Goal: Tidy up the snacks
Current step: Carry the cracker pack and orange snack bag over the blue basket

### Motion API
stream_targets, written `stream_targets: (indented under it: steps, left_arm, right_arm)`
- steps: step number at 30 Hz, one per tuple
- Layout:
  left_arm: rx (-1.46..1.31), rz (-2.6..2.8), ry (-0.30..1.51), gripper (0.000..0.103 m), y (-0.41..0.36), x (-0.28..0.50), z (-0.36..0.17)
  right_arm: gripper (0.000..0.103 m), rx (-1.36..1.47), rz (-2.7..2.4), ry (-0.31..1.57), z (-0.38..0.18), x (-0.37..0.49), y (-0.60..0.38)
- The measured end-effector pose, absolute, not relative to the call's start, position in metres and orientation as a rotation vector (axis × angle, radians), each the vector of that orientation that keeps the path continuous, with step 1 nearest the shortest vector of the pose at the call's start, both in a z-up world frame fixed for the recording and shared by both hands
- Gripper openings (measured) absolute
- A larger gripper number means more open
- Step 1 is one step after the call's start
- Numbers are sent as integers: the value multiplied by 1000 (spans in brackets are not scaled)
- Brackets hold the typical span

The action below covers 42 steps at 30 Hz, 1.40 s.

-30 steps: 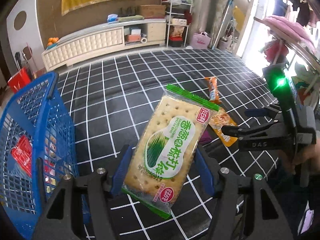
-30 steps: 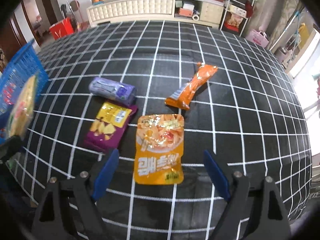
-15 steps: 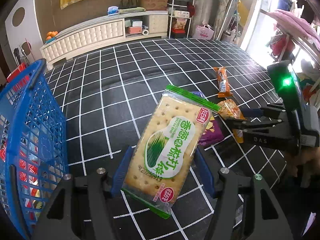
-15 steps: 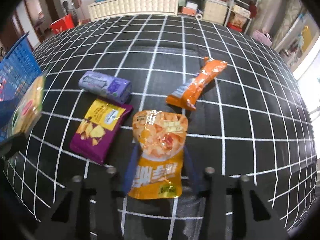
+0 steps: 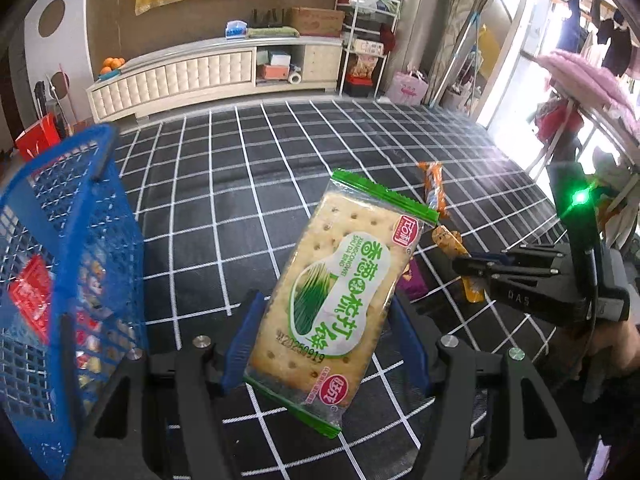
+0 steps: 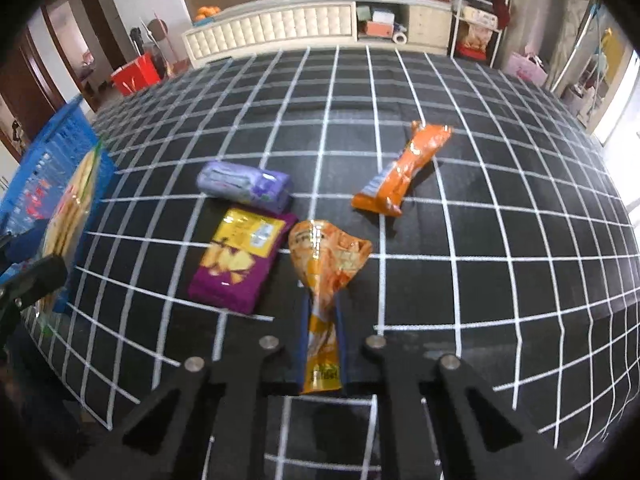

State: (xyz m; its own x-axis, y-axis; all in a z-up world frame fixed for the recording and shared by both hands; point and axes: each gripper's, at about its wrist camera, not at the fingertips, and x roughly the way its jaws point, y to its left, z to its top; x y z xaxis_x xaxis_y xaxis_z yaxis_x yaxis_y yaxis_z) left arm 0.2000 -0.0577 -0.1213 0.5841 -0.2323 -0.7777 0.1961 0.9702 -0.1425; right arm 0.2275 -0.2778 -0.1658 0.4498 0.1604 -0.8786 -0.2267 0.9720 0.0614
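My left gripper (image 5: 322,340) is shut on a green-and-white cracker packet (image 5: 340,292), held above the black checked cloth, right of the blue basket (image 5: 68,264). My right gripper (image 6: 322,344) is shut on an orange snack pouch (image 6: 326,268), squeezed and lifted off the cloth; from the left wrist view this right gripper (image 5: 472,264) shows at the right, with the pouch (image 5: 452,244) sticking out of it. On the cloth lie a purple chip bag (image 6: 238,260), a lilac packet (image 6: 244,182) and an orange wrapper (image 6: 404,170).
The blue basket (image 6: 48,168) holds several packets and stands at the cloth's left edge. A white low cabinet (image 5: 208,72) and metal shelves (image 5: 364,40) line the far wall. A red bag (image 6: 134,74) stands on the floor. A person's hand (image 5: 612,348) holds the right gripper.
My right gripper has shut on the orange pouch, crumpled it and raised it from the cloth. The left gripper keeps the cracker packet and has shifted a little beside the basket.
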Motion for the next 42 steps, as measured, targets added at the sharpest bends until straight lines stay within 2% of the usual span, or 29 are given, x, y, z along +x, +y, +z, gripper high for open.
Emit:
stream_targets:
  steps: [11,17,26,42]
  left_arm:
    - [-11,-210,766,62,-23,163,-45]
    - [-8,-156,726,62,14,141,-11]
    - [-9,-38,725,62,75,130,5]
    - [-168,75,906,62,131,188,-31]
  right_arm:
    - [15,-108,394,861,-64,191,-225]
    - [15,-117,508,791,-35,189,-169]
    - [15,-117,639,767,-25,184,-108]
    - [15,-81,711,849,-49,226,-48]
